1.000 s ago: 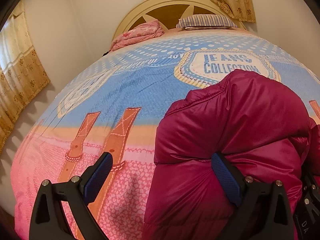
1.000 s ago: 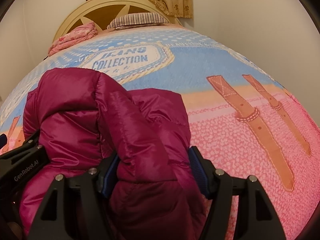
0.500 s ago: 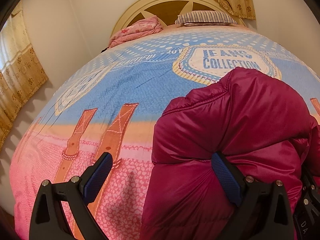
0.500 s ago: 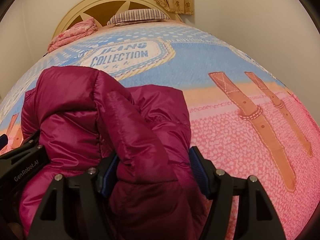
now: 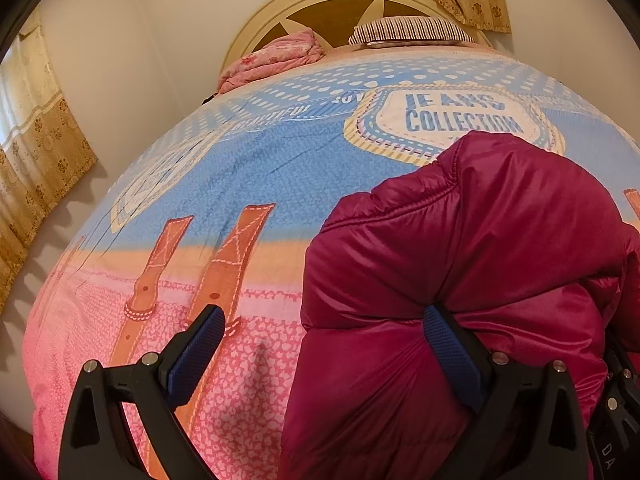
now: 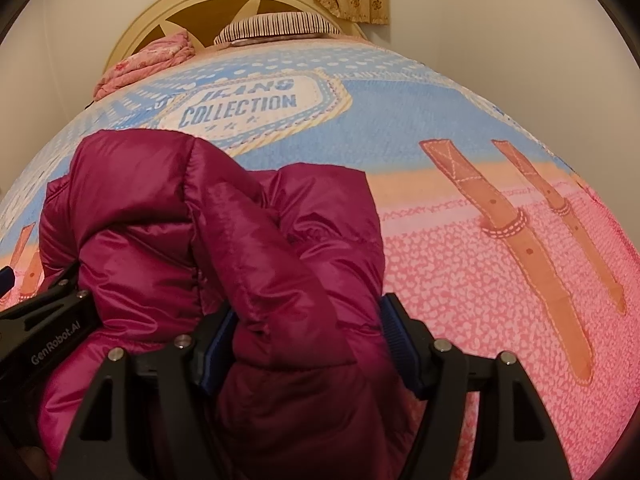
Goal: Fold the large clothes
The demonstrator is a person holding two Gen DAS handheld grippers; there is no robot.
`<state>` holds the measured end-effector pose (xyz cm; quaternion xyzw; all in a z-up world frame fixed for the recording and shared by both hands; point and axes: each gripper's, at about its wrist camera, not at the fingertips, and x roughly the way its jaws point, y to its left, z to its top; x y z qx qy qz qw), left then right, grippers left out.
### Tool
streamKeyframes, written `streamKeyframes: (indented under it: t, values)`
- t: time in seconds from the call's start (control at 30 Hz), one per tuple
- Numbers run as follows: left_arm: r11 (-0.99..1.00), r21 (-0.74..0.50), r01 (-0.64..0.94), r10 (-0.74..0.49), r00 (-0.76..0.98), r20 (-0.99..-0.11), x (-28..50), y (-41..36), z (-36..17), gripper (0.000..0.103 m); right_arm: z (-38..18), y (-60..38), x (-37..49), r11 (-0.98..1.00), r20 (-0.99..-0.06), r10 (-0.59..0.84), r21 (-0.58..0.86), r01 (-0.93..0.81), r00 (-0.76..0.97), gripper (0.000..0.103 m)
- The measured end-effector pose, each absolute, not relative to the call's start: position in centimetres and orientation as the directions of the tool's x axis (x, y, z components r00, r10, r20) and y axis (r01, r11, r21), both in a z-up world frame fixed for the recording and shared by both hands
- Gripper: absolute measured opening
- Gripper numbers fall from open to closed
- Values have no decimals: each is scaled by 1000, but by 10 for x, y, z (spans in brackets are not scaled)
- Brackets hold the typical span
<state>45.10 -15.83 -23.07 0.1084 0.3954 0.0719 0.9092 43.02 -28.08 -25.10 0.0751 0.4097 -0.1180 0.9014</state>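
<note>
A magenta puffer jacket (image 5: 472, 240) lies bunched on the bed; it also shows in the right wrist view (image 6: 168, 216). My left gripper (image 5: 324, 344) is open wide at the jacket's left edge; its right finger (image 5: 452, 352) presses into the fabric, its left finger (image 5: 196, 356) is over the bare cover. My right gripper (image 6: 308, 344) has a thick fold of the jacket between its fingers, which stand partly apart around it. The left gripper's body (image 6: 44, 332) shows at the left of the right wrist view.
The bed cover (image 5: 248, 168) is blue and pink with a "JEANS COLLECTION" print. A pink folded blanket (image 5: 272, 60) and a striped pillow (image 5: 408, 30) lie by the headboard (image 5: 332, 4). Curtains (image 5: 36, 152) hang left; walls close on both sides.
Both views have shifted slightly, the bed appearing a little lower and nearer. The jacket and both grippers keep the same hold and spacing.
</note>
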Motion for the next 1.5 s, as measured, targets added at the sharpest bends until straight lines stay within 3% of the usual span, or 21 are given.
streamKeyframes:
  t: [1.0,1.17,1.33,1.43,1.5]
  values:
    - [958,285,-43,240,667,-706,455,-165,-234,100,-252,-282,433,961,-770,-131,57,272,624,72]
    - [982,188,9,139,639,-756,449,-147,-220,100,-250,-286,433,962,-776,-101,83,259,623,74]
    - [994,76,77,3,680,-733,405,-119,-193,100,-230,-305,403,943,-735,8,232,241,678,89]
    - [991,10,131,-76,635,-769,396,-113,-206,100,-228,-303,391,950,-728,20,226,213,685,90]
    - [991,-17,129,-96,630,-770,396,-111,-214,100,-236,-303,394,946,-751,68,258,196,657,83]
